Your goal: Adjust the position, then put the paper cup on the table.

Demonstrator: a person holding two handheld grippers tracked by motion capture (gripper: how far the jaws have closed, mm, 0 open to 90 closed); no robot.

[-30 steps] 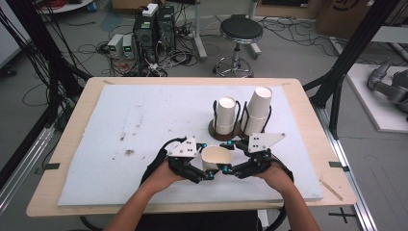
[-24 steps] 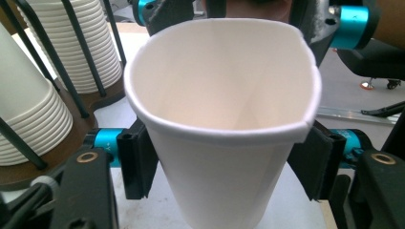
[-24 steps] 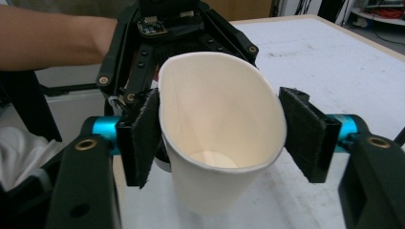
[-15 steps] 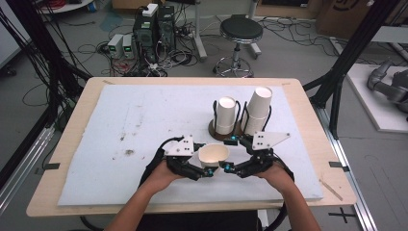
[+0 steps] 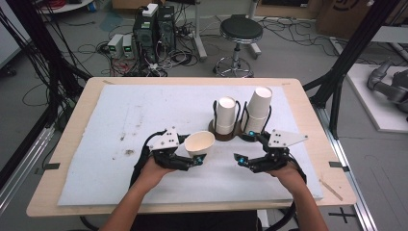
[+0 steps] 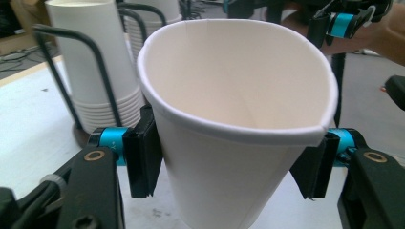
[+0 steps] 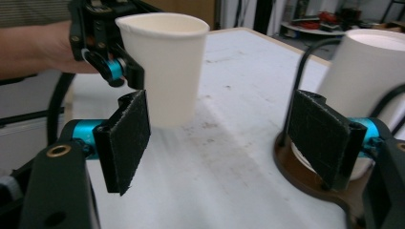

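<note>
A white paper cup (image 5: 200,142) hangs upright just above the white mat, with my left gripper (image 5: 194,152) shut on it. In the left gripper view both pads (image 6: 143,153) press the cup (image 6: 229,119) and squeeze its rim into an oval. My right gripper (image 5: 244,146) stands open a short way to the cup's right. Its jaws have just been opening, and nothing is between them (image 7: 224,138). The right gripper view shows the held cup (image 7: 167,67) ahead to the left, with the left gripper (image 7: 112,64) on it.
Two stacks of white cups (image 5: 226,114) (image 5: 259,108) stand in black wire holders on a dark base (image 5: 219,134), just behind the grippers. A white foam mat (image 5: 120,120) covers the wooden table (image 5: 308,120). The nearer stack (image 7: 367,71) is close to my right jaw.
The cup was between both grippers. My left jaws have closed on it, and my right gripper has let go and drawn back to the right.
</note>
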